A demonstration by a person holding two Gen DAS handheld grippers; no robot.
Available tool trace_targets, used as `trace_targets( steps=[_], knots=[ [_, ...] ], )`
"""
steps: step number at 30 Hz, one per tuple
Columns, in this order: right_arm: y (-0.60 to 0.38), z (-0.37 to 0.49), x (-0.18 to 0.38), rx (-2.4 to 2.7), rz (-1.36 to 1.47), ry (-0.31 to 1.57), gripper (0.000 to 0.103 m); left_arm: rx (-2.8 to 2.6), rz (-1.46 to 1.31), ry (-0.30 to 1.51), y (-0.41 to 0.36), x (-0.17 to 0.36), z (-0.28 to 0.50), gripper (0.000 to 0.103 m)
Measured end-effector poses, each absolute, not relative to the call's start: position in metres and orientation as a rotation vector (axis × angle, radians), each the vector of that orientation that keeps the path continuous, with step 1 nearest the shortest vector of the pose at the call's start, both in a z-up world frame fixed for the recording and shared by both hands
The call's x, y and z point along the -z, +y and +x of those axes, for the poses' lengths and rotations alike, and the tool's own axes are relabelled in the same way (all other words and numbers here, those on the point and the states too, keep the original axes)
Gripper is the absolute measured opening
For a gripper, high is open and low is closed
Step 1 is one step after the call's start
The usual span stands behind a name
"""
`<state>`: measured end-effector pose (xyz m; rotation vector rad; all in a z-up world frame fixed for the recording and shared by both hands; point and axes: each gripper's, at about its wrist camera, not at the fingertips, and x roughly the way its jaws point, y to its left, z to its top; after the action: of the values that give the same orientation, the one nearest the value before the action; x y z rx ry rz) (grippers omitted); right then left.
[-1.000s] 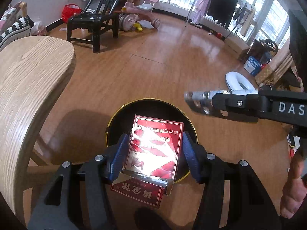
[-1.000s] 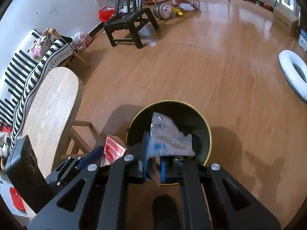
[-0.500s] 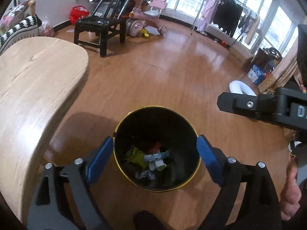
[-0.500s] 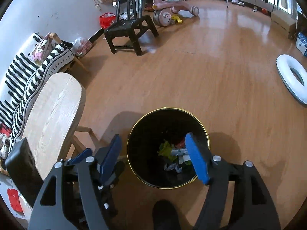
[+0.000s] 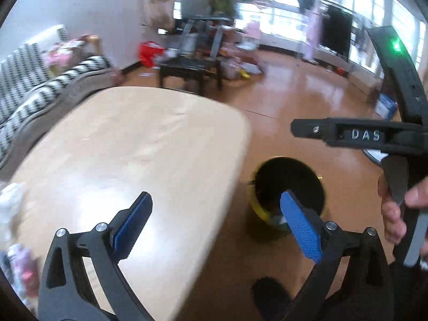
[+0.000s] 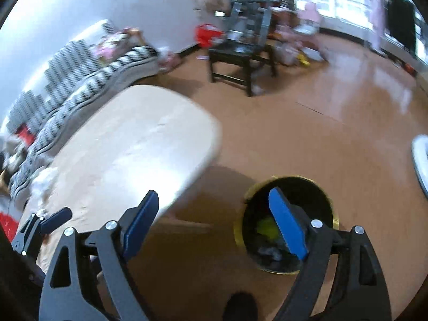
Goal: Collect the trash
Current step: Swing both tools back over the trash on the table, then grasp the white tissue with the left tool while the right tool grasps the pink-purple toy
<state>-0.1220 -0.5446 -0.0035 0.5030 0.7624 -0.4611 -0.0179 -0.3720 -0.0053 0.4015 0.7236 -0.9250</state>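
My left gripper point(image 5: 216, 197) hangs over the corner of the pale wooden table point(image 5: 128, 147), its jaws opening wide with nothing between the blue pads. My right gripper point(image 6: 212, 194) is also opening and empty, above the floor between the table point(image 6: 139, 144) and the bin. The black bin with a gold rim point(image 6: 333, 215) stands on the floor beside the table and holds several bits of trash, one yellow-green point(image 6: 264, 226). In the left wrist view the bin point(image 5: 257, 210) sits behind my right pad. Blurred white crumpled litter point(image 6: 45, 179) lies on the table's left part.
A finger of the right gripper point(image 5: 315, 128) and the hand point(image 5: 393, 214) holding it cross the right of the left wrist view. A black chair point(image 6: 240, 56), a striped sofa point(image 6: 80, 91) and a white ring point(image 6: 420, 157) stand around the wooden floor.
The left gripper let a red packet and the right a clear wrapper fall into the bin. Both then opened, rose and swung left toward the table.
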Motion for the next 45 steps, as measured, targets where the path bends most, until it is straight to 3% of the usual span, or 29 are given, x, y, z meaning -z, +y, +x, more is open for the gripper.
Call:
trace_targets(
  steps=[12, 21, 45],
  knots=[
    [-0.354, -0.001, -0.024, 0.061, 0.31, 0.811, 0.082, 0.435, 0.268, 0.747, -0.122, -0.006, 0.052, 0.094],
    [-0.236, 0.052, -0.013, -0.13, 0.204, 0.869, 0.082, 0.23, 0.176, 0.834, -0.006, 0.013, 0.07, 0.094],
    [-0.175, 0.138, 0.051, -0.206, 0.357, 1.026, 0.081, 0.12, 0.128, 0.95, -0.027, 0.065, 0.118, 0.094]
  ],
)
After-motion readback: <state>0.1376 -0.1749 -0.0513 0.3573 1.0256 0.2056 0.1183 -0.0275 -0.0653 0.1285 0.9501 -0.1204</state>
